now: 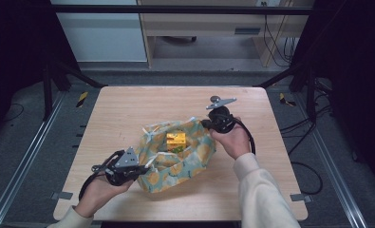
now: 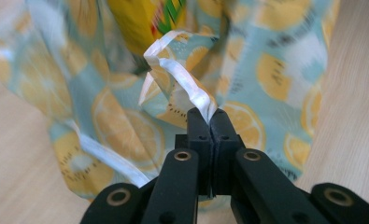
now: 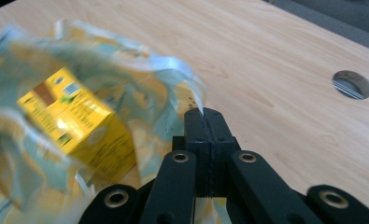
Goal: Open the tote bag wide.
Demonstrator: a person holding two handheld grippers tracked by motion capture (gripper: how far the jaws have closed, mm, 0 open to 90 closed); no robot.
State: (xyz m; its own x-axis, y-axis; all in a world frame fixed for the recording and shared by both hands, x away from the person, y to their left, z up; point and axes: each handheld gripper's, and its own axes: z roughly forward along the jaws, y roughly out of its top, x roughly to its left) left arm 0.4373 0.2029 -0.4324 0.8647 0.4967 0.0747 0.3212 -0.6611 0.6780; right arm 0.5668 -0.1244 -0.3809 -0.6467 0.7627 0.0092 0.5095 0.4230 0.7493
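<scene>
A soft cloth bag printed with yellow citrus slices on pale blue lies crumpled near the middle of the worktop, a little toward the near edge, its mouth gaping upward. Inside it sits a glossy yellow carton, box-shaped with sharp corners and small printed panels. A flat white ribbon drawstring runs through the bag's hem, creased and shiny.

The left tongs sit at the bag's near left side, toward the near left corner of the worktop. In the left gripper view the left tongs' black jaws are pressed together on a loop of the drawstring, which rises from between them in a folded arc.

The right tongs sit at the bag's far right rim. In the right gripper view their jaws are clamped on a thin edge of the bag, which pokes up as a small point just above the tips; the fabric there is blurred.

The worktop is pale wood-grain laminate with rounded corners and a round cable hole cut in its surface.
</scene>
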